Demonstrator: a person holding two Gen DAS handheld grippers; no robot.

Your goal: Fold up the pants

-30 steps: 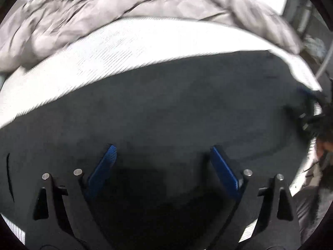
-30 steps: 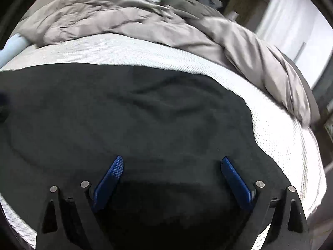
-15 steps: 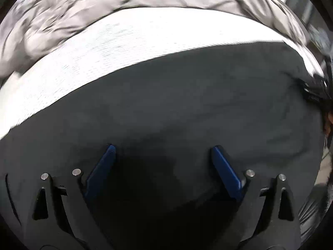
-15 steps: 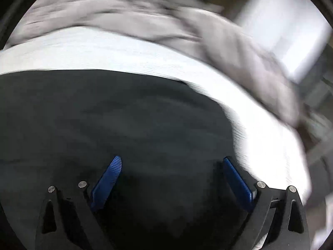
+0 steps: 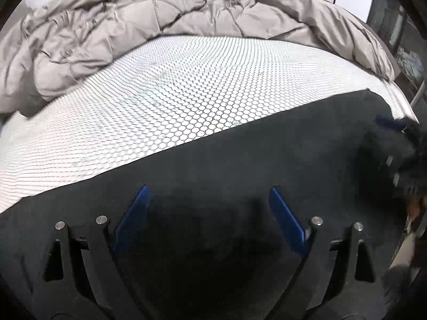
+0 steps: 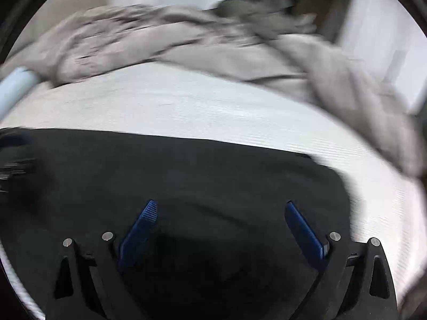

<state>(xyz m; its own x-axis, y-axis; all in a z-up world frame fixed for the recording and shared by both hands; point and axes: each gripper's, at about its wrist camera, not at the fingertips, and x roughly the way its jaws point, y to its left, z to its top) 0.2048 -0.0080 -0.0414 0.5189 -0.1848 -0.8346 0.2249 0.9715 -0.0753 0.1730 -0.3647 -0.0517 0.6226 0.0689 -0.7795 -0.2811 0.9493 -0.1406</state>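
Black pants (image 5: 253, 160) lie flat on a white honeycomb-patterned mattress (image 5: 173, 90); they also fill the lower half of the right wrist view (image 6: 186, 173). My left gripper (image 5: 209, 194) is open and empty, low over the pants. My right gripper (image 6: 220, 210) is open and empty over the pants near their right edge. The right gripper shows blurred at the far right of the left wrist view (image 5: 395, 138). The left gripper shows blurred at the left edge of the right wrist view (image 6: 13, 157).
A crumpled grey duvet (image 5: 133, 26) is heaped along the far side of the mattress, also in the right wrist view (image 6: 213, 45). A pale blue roll (image 6: 16, 88) lies at the far left. The mattress edge (image 5: 400, 101) drops off at the right.
Both grippers have pulled back toward the near side; more white mattress shows beyond the pants' far edge. Both stay open and empty. The right wrist view is motion-blurred.
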